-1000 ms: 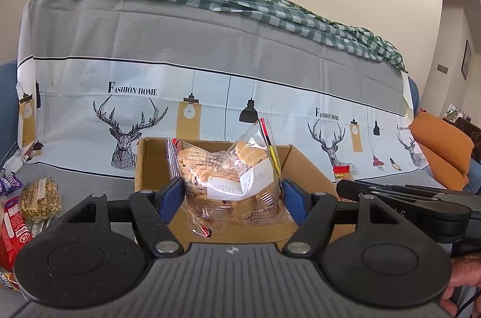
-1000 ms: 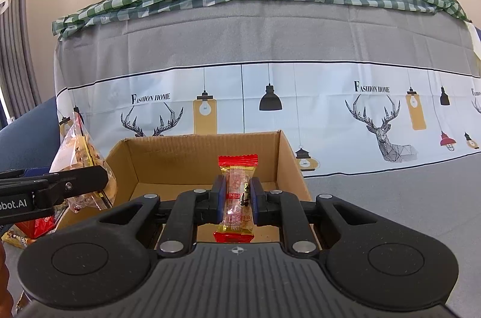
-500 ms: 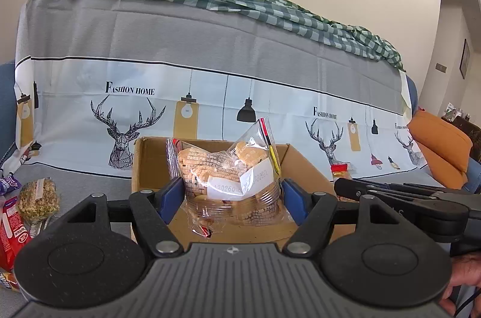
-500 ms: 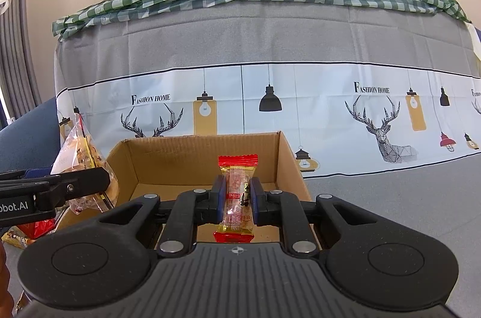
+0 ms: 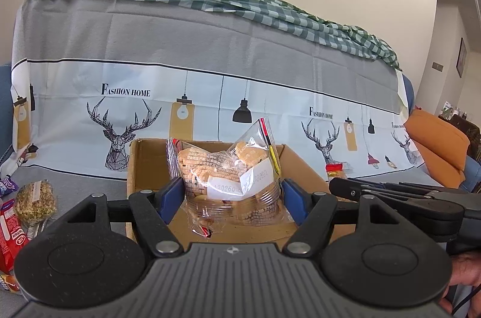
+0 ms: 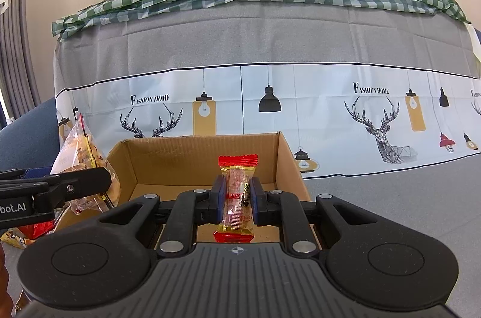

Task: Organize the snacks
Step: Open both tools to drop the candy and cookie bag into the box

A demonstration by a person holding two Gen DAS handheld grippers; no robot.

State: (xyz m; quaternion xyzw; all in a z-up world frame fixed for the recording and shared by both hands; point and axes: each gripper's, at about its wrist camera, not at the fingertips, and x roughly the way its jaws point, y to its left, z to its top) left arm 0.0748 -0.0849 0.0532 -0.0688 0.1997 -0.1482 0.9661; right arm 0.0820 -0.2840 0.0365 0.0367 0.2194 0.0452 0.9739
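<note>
Deer-printed cloth [image 6: 300, 107] is draped behind an open cardboard box [image 6: 186, 158]. Above the box, a clear biscuit bag [image 5: 228, 182] is clamped by the left gripper [image 5: 231, 193], and a red-ended candy [image 6: 237, 191] is pinched by the right gripper [image 6: 237, 197].

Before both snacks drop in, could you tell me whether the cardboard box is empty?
Apparently empty: the cardboard box shows bare floor, though grippers hide part.

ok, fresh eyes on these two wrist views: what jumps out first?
Dead centre of the left wrist view, the left gripper clamps a clear plastic bag of beige biscuits over the open brown cardboard box. In the right view, the right gripper pinches a small red-ended candy wrapper upright above that box, before the grey deer-print cloth.
</note>
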